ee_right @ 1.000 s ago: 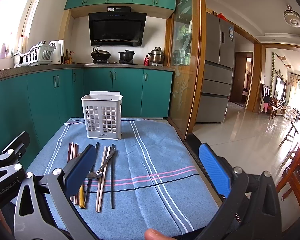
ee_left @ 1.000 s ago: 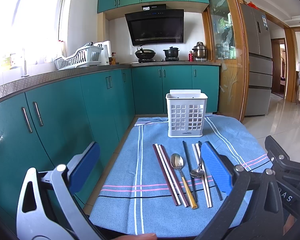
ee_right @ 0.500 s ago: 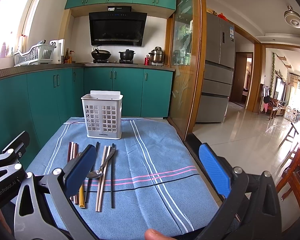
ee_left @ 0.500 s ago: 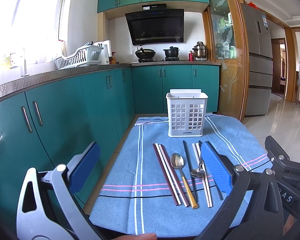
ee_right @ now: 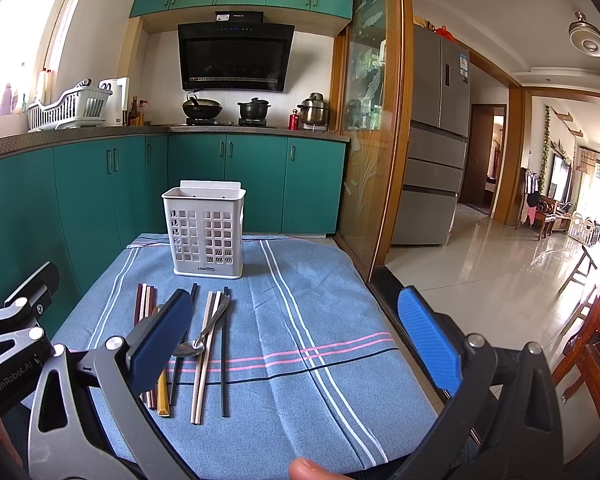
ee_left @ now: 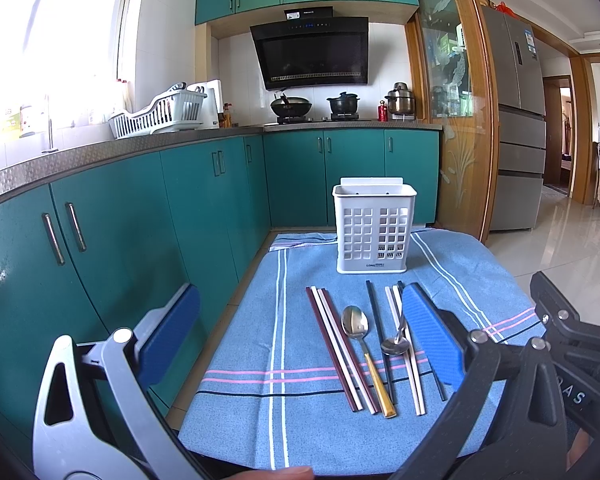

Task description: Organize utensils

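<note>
– Comparing with a second ago, does anything differ?
– No. Both grippers hover unmoved over the blue cloth (ee_left: 240,340).
– Their pose?
– Left gripper (ee_left: 300,332) level, jaws wide apart, holding nothing. Right gripper (ee_right: 296,336) likewise.
– The utensils?
– Chopsticks (ee_left: 336,344) and gold-handled spoon (ee_left: 360,340) lie between the left jaws; silver spoon (ee_right: 204,332) just right of the right gripper's left pad (ee_right: 160,340). White holder (ee_left: 374,228) stands beyond.

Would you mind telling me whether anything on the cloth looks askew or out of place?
Only the all-steel spoon: it lies slanted across the pale chopsticks, while the gold-handled spoon and the other chopsticks run roughly parallel.
</note>
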